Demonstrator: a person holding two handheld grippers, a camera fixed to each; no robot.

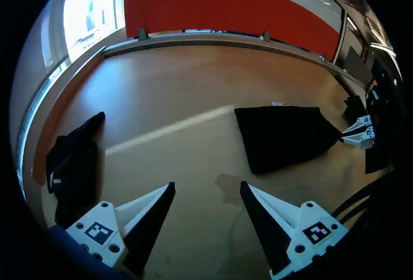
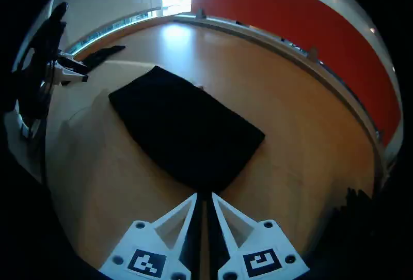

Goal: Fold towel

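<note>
The left gripper (image 1: 206, 184) hung released above the pale wooden worktop (image 1: 170, 89), close to its near edge, the two white-and-black fingers spread wide with bare wood between them. The flat, roughly rectangular black fabric towel (image 1: 281, 135) lay toward the worktop's right side, apart from that gripper. Its right-hand corner was drawn out to a point. In the right gripper view, the right gripper (image 2: 205, 196) was clenched, and its fingers almost met on the towel's nearest corner, grasping it. The rest of the towel lay spread flat on the wood beyond the fingertips. A crumpled dark cloth (image 1: 72, 166) sat at the worktop's left edge, well apart from the towel. A long red panel (image 1: 227, 9) stood upright along the worktop's far edge, with bright windows past the far left corner.
</note>
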